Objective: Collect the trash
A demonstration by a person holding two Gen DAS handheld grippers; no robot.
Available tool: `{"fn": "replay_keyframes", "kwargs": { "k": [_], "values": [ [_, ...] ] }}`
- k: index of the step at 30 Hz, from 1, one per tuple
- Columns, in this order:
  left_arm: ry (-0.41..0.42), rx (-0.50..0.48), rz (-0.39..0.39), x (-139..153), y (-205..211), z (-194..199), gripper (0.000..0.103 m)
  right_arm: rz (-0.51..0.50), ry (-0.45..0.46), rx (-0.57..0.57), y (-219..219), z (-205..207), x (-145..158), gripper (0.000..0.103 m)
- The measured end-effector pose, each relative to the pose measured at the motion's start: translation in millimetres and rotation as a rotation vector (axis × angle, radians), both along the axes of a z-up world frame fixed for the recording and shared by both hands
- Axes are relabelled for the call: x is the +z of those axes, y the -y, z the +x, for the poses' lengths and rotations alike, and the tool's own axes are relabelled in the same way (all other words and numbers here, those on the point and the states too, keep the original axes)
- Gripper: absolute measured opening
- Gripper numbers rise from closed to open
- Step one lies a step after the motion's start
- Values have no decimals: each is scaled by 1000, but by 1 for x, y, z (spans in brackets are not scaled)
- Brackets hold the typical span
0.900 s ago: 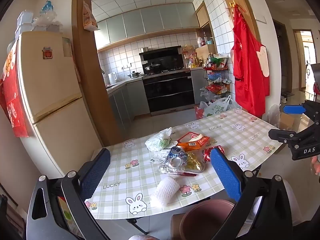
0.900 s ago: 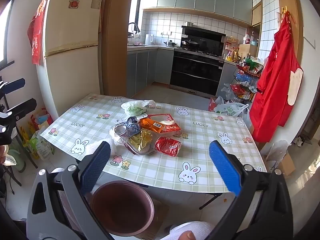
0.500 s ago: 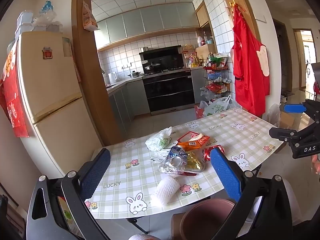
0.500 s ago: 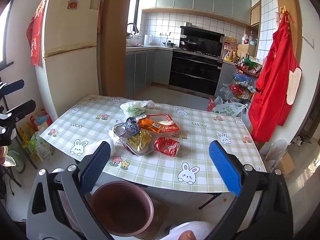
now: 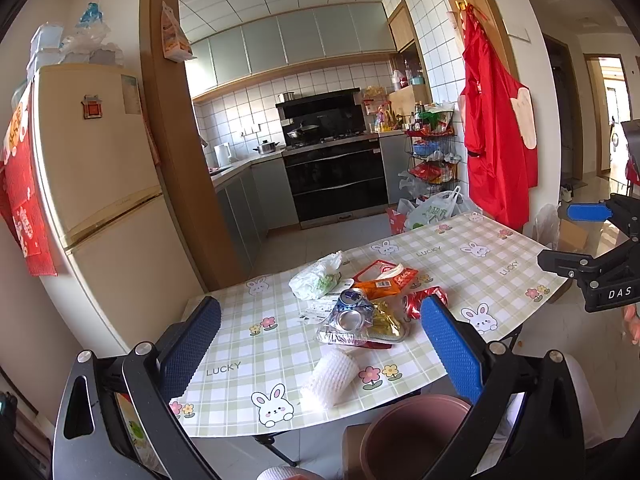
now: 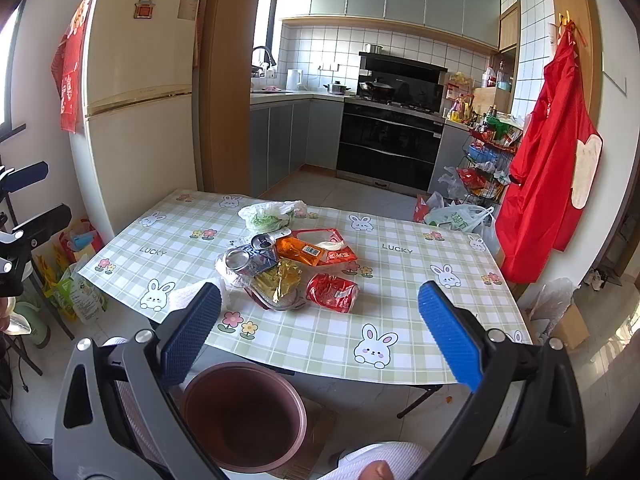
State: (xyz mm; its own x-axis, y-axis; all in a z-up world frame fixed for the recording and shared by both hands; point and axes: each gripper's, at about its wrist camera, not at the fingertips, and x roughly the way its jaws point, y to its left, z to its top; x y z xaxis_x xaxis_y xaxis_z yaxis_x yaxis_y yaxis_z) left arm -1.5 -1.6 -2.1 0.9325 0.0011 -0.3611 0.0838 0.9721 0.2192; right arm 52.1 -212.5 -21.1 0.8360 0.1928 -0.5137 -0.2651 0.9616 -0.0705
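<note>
A heap of trash lies on the table [image 6: 404, 276]: two crushed cans [image 6: 250, 256], an orange wrapper [image 6: 304, 254], a red wrapper [image 6: 332, 292], a gold foil packet [image 6: 280, 280], a white plastic bag [image 6: 268, 216] and a white foam sleeve [image 5: 332, 376]. A brown bin [image 6: 244, 412] stands on the floor in front of the table. My left gripper [image 5: 320, 344] is open and empty, above the table's near edge. My right gripper [image 6: 320, 332] is open and empty, above the bin and short of the heap.
A fridge [image 6: 136, 92] stands to the left. A kitchen with a stove [image 6: 392, 140] lies behind. A red apron [image 6: 552, 160] hangs at the right. Bags [image 6: 460, 216] and a wire rack stand beyond the table's far right corner.
Both views have crept slightly closer to the table. Both grippers stay open and empty.
</note>
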Motion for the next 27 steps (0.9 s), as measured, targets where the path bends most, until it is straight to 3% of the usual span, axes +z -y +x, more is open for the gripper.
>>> {"fn": "replay_keyframes", "kwargs": {
  "k": [27],
  "values": [
    [-1, -1, 1, 4, 0, 0, 98, -4, -5, -4, 1, -1, -1, 97]
  ]
}}
